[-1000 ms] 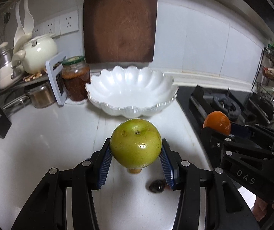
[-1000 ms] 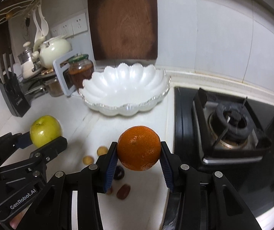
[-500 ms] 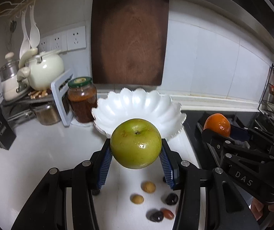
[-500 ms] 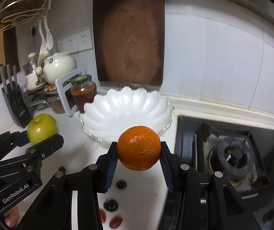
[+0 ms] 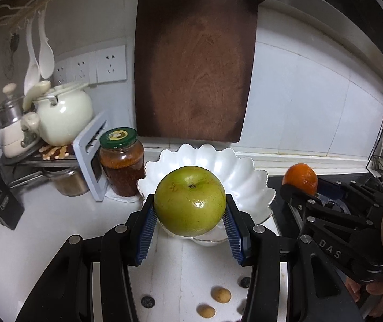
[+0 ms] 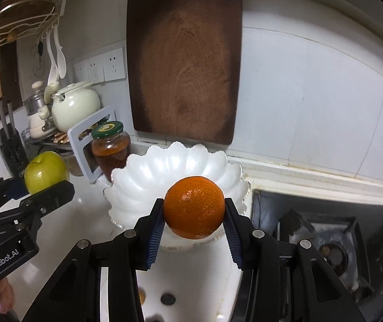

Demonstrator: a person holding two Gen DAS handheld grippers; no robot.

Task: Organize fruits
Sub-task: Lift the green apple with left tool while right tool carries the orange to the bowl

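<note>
My left gripper (image 5: 190, 214) is shut on a green apple (image 5: 190, 200) and holds it in the air just in front of the white scalloped bowl (image 5: 247, 177). My right gripper (image 6: 194, 222) is shut on an orange (image 6: 194, 206), held in front of the same bowl (image 6: 148, 177). The orange also shows at the right of the left wrist view (image 5: 300, 177), and the apple at the left of the right wrist view (image 6: 46, 171). The bowl looks empty where I can see into it.
Small round fruits (image 5: 220, 294) and dark berries (image 5: 148, 301) lie on the white counter below the grippers. A jar (image 5: 121, 161), a teapot (image 5: 62, 112) and a knife block (image 6: 9, 145) stand at the left. A cutting board (image 5: 194, 64) leans on the wall. A gas stove (image 6: 333, 241) is at the right.
Both grippers have risen with their fruit and tilted up towards the wall. The bowl now sits lower and closer behind each fruit.
</note>
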